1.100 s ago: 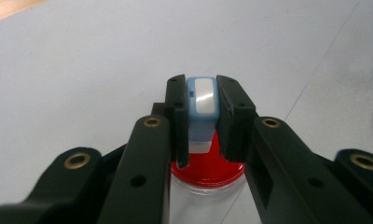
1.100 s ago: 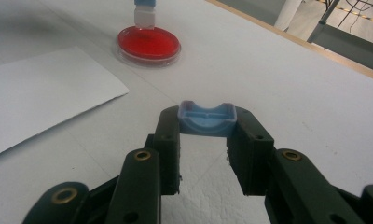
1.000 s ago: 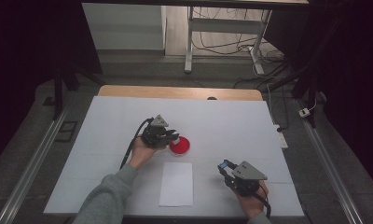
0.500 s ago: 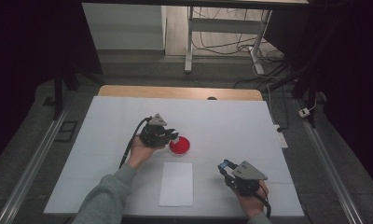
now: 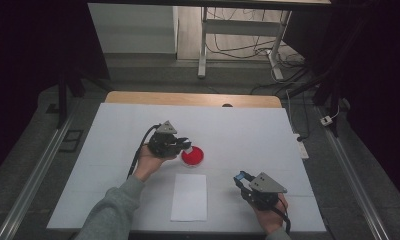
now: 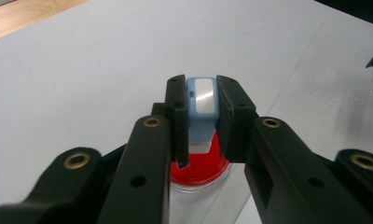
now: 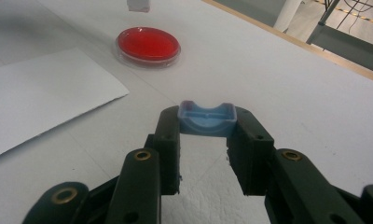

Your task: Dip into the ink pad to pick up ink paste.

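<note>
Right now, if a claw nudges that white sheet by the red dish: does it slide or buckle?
The white sheet looks thin and lies flat on the table, so it's probably light and would slide. Pushed at an edge it may buckle, and pinching it off the surface looks hard.

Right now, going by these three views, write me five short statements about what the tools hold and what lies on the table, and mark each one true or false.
1. The left tool is shut on a small blue and white piece. True.
2. The left tool hovers above a red dish. True.
3. The right tool is empty and wide open. False: it is shut on a blue cap.
4. The white sheet of paper lies under the red dish. False: the sheet lies apart, nearer the person than the dish.
5. The right tool is beside the red dish, touching it. False: it is well away, near the table's front right part.
</note>
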The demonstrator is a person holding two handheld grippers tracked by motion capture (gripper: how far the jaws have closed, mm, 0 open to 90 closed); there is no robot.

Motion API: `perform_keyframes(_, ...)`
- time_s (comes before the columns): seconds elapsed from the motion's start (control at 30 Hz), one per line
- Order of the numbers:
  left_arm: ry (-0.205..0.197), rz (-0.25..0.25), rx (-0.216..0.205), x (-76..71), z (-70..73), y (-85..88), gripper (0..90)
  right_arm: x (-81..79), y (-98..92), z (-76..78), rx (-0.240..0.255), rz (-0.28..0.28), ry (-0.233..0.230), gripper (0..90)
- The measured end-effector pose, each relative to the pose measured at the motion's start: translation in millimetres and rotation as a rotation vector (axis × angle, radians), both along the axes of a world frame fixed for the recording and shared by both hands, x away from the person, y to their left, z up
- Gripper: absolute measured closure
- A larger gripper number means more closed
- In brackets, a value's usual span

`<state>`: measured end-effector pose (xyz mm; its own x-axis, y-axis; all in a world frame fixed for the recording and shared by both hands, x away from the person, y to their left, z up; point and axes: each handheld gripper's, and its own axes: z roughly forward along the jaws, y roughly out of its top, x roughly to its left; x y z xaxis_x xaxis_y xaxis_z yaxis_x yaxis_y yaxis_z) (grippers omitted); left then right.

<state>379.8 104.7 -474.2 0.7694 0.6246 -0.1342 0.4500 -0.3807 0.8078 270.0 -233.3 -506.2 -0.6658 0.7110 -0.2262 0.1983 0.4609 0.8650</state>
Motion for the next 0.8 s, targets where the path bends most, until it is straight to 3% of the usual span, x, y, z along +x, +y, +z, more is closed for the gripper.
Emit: perform_keyframes(0.8,-0.016,-0.103,-0.022,-24.5,23.0,8.2,75.7,0.1,-0.5,0.2,0.0,-0.001,-0.001,65.3)
